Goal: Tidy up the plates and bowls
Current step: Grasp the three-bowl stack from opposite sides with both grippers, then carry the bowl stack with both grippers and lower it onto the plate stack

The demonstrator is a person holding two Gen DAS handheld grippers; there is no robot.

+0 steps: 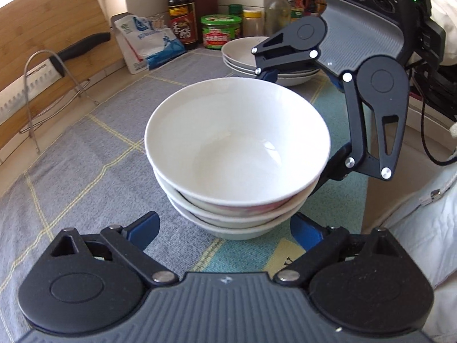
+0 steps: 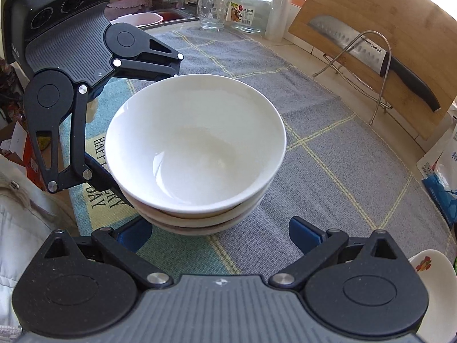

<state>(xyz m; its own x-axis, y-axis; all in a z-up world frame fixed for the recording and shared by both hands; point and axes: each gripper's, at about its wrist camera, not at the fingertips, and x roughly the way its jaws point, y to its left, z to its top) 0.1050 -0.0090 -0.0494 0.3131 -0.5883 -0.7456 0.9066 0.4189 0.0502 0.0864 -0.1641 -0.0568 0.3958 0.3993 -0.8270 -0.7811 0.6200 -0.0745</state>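
A stack of three white bowls (image 1: 237,154) stands on the grey checked cloth (image 1: 85,171); it also shows in the right wrist view (image 2: 197,151). My left gripper (image 1: 225,228) is open, its blue pads on either side of the stack's base. My right gripper (image 2: 220,234) is open on the opposite side of the stack, its pads wide of the bowls. Each gripper shows in the other's view: the right gripper (image 1: 297,131) and the left gripper (image 2: 148,140). A stack of white plates (image 1: 245,60) sits behind the bowls.
A bamboo board (image 2: 377,23) with a knife (image 2: 400,71) leans in a wire rack (image 2: 368,57). Sauce bottles and a green-lidded jar (image 1: 221,31) stand at the back, a blue-white bag (image 1: 148,43) beside them. A glass (image 2: 212,11), a large jar (image 2: 251,8) and a flowered dish (image 2: 434,283) are nearby.
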